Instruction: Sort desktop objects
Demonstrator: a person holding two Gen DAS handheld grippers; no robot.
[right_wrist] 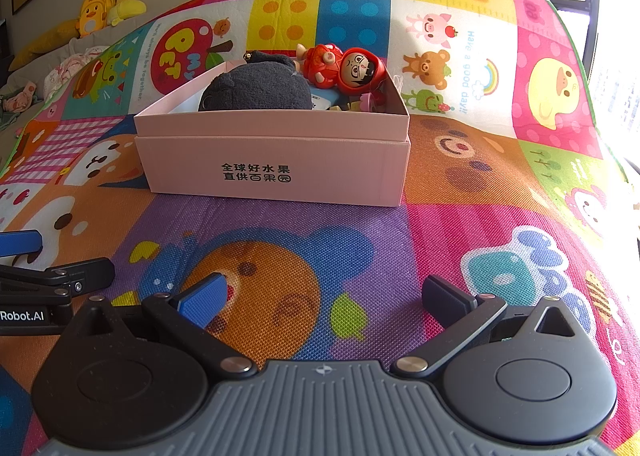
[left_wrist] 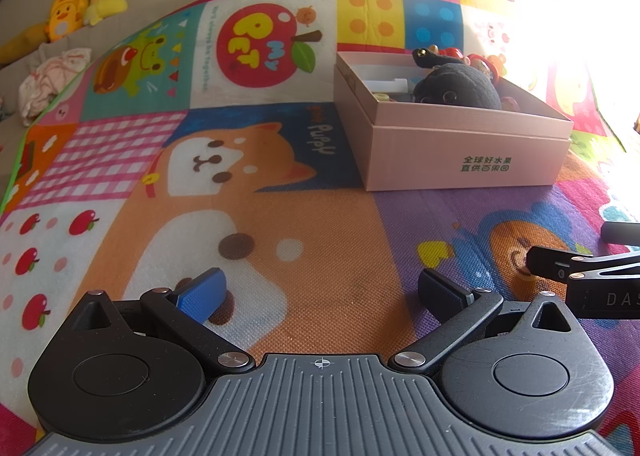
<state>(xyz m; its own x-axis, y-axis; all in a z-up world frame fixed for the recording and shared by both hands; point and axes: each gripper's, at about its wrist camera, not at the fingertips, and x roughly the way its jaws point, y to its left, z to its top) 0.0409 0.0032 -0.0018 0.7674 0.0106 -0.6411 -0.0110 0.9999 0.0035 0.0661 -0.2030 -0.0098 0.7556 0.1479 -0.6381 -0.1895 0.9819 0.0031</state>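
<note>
A pink cardboard box [left_wrist: 464,160] [right_wrist: 276,172] stands on the colourful play mat. In it lie a black plush toy [left_wrist: 460,86] [right_wrist: 256,90], a red-hooded doll figure [right_wrist: 348,68] [left_wrist: 484,64] and smaller items. My left gripper [left_wrist: 322,294] is open and empty, low over the mat, short of the box and to its left. My right gripper [right_wrist: 322,298] is open and empty, in front of the box. Each gripper shows at the edge of the other's view: the right one [left_wrist: 584,272], the left one [right_wrist: 52,276].
The play mat [left_wrist: 280,216] [right_wrist: 500,136] covers the surface. Yellow plush toys [left_wrist: 76,8] [right_wrist: 104,8] and crumpled cloth [left_wrist: 48,80] lie on a sofa at the far left. Bright window light falls at the right.
</note>
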